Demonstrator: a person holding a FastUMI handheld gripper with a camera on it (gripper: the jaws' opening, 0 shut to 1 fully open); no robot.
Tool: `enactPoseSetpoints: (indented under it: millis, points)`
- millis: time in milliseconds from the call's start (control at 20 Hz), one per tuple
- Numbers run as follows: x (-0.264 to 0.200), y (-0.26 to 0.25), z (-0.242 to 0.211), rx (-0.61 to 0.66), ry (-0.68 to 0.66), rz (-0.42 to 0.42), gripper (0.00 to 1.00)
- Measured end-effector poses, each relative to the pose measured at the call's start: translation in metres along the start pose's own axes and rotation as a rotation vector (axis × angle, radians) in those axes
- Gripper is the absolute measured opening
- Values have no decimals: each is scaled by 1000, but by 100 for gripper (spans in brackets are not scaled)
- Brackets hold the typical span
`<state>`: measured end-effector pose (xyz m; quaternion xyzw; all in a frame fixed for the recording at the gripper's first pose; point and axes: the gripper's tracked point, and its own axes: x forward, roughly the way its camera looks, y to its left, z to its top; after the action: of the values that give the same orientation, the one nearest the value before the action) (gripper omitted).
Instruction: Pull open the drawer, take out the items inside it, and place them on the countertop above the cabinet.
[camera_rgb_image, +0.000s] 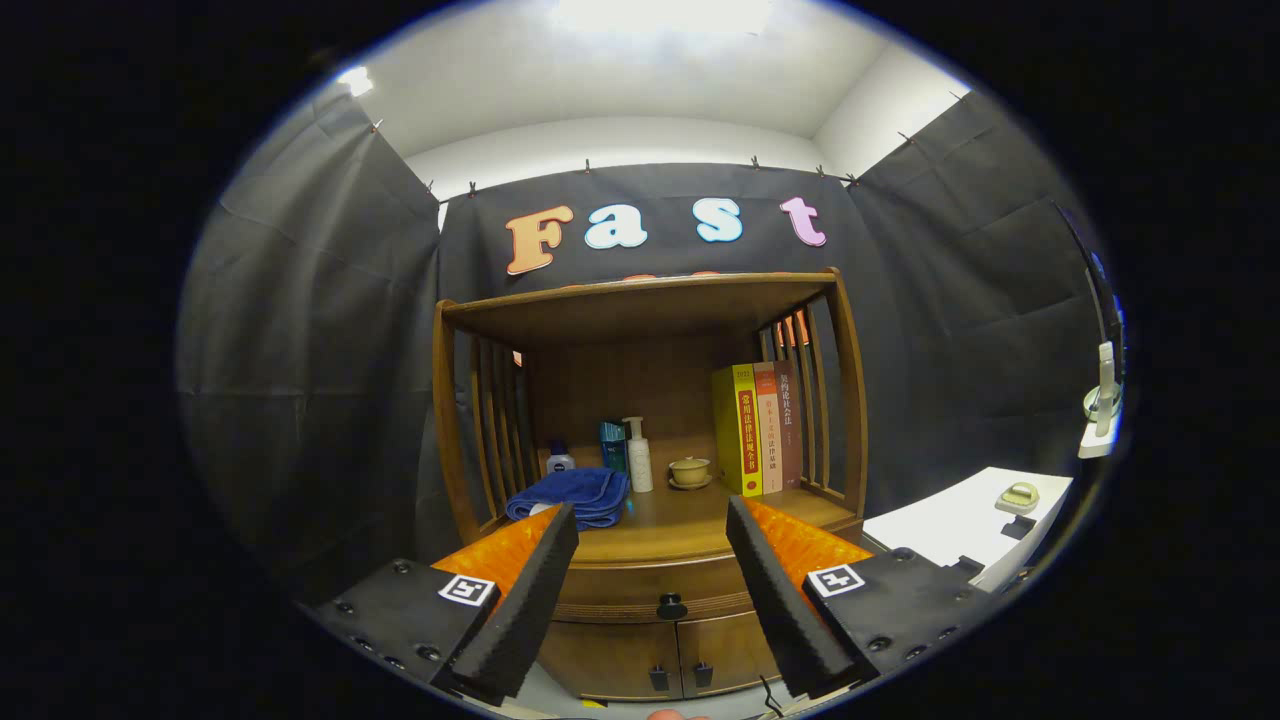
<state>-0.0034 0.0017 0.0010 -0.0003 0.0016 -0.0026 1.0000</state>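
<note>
Claw (650, 530) spread wide and empty at lower centre of the frame, the closed drawer (655, 590) with its dark knob (671, 606) lying between and beyond the fingers. Left to right on the tabletop (680, 525): blue towel (570, 495), bottles (638, 455), small cup (690, 470), books (757, 428). Likely risk: a wide approach slips past the small knob, or contents land against the crowded left side

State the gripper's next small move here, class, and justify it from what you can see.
Probably ease forward and slightly down toward the drawer knob. The drawer looks shut, the gripper is open with nothing between its fingers, and the knob sits between and beyond them, not yet reached.
</note>
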Motion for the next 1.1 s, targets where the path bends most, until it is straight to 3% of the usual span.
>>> enactPoseSetpoints:
  millis: [350,650,800,1100]
  points:
    - [6,4,8,1,-23,12,98]
    - [46,2,13,-58,-99,33,98]
    - [81,-1,-40,-122,-66,45,98]
    - [127,-10,-198,-143,121,43,98]
